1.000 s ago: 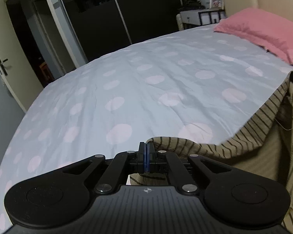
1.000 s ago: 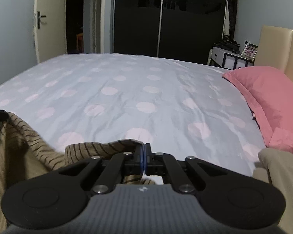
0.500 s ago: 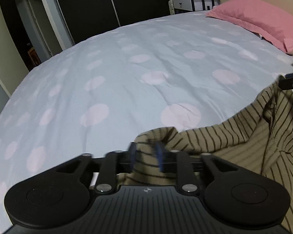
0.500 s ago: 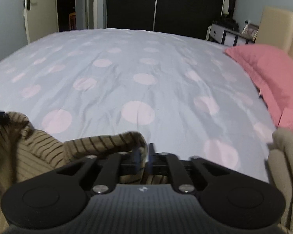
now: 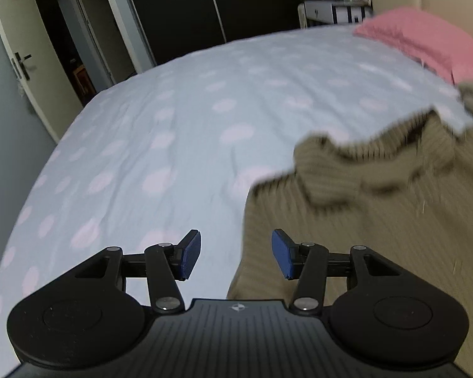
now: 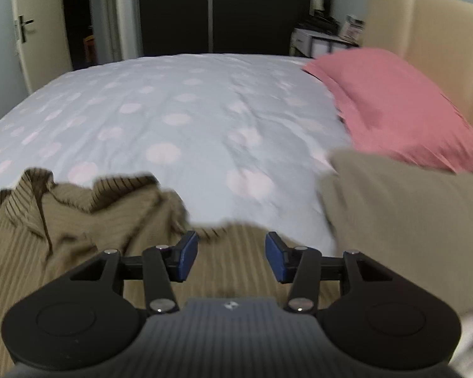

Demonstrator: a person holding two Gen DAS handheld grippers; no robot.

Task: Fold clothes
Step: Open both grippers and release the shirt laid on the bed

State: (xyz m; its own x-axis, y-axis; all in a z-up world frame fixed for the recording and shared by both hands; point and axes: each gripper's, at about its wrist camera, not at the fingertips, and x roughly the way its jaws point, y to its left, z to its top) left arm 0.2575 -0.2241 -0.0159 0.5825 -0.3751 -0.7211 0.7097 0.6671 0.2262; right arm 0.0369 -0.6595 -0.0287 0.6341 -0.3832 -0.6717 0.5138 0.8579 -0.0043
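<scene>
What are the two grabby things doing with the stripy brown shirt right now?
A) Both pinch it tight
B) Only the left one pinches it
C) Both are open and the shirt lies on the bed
C: the left hand-held gripper and the right hand-held gripper both show a wide gap between their blue pads, and the striped shirt lies loose on the dotted bed cover.

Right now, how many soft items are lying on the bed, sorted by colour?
Olive-brown with dark stripes: 1, the striped shirt, lying loose below both open grippers, left gripper and right gripper.
Plain tan: 1, the tan garment, beside the pillow.
Pink: 1, the pink pillow.
Total: 3, all on the dotted bedspread.
</scene>
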